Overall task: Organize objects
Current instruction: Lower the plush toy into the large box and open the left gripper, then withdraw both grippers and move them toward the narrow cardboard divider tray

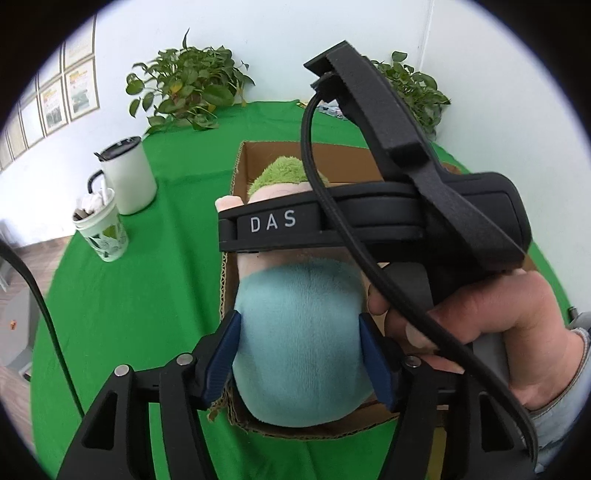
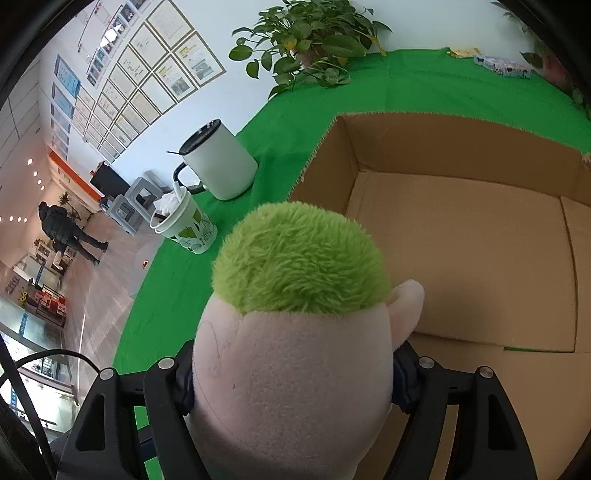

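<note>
One plush doll [image 2: 295, 332], one cardboard box [image 2: 461, 147], two cups.

White wall [image 2: 236, 96], framed certificates [image 2: 147, 62], wood floor [image 2: 107, 280], ceiling spotlights [image 2: 31, 162]

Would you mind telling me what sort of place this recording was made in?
Probably an office or company lobby rather than a home: a wall of framed certificates, an open tiled hall with a display counter, and a demo table under a green cloth with potted plants.
</note>
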Demonstrator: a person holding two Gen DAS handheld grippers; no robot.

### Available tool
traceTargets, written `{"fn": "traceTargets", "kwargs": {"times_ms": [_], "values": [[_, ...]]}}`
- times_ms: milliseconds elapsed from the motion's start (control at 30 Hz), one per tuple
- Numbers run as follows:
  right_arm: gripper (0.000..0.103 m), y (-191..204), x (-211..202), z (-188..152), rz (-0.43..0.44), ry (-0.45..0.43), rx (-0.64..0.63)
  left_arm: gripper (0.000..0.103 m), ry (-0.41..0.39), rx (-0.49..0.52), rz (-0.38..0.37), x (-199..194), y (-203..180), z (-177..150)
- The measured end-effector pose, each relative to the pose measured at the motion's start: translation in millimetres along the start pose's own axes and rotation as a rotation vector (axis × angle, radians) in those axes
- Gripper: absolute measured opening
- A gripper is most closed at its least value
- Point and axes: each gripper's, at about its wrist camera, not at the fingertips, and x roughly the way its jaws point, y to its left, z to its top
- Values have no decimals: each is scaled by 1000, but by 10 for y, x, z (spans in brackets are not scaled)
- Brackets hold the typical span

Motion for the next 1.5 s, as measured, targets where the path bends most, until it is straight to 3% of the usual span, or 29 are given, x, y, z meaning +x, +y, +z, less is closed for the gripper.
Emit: {"fn": "traceTargets", "kwargs": {"times_ms": [167,267,433,700,833,933,1067,1200,1333,1400,1500], "values": [[77,-63,197,73,-27,12,23,67,-15,17,48,-71,-47,-49],[79,-147,271,54,-2,21,59,58,4,-63,-20,9,83,-71],[83,-104,329,143,-6,39,43,55,16,-109,-34,33,146,-77],[84,-120,-228,63,70,-1,78,55,38,-138,-38,22,139,-101],[84,-173,-732,-91,94,-67,60,60,27,-162,-43,-30,130,-101],[84,-231,-1068,-211,90,-117,54,60,14,-143,-5,-128,72,-98],[87,-360,-1479,-405,94,-150,61,61,-72,-46,106,-423,-78,-117],[92,-341,-1885,-611,70,-195,29,76,-176,-32,111,-760,-171,-138],[100,-263,-2342,-906,16,-254,-50,79,-257,-16,117,-1024,-289,-118],[102,-189,-2516,-1079,-47,-297,-94,81,-310,6,141,-1150,-410,-122],[102,-159,-2765,-1403,-220,-371,-127,83,-371,45,213,-1296,-604,-163]]}}
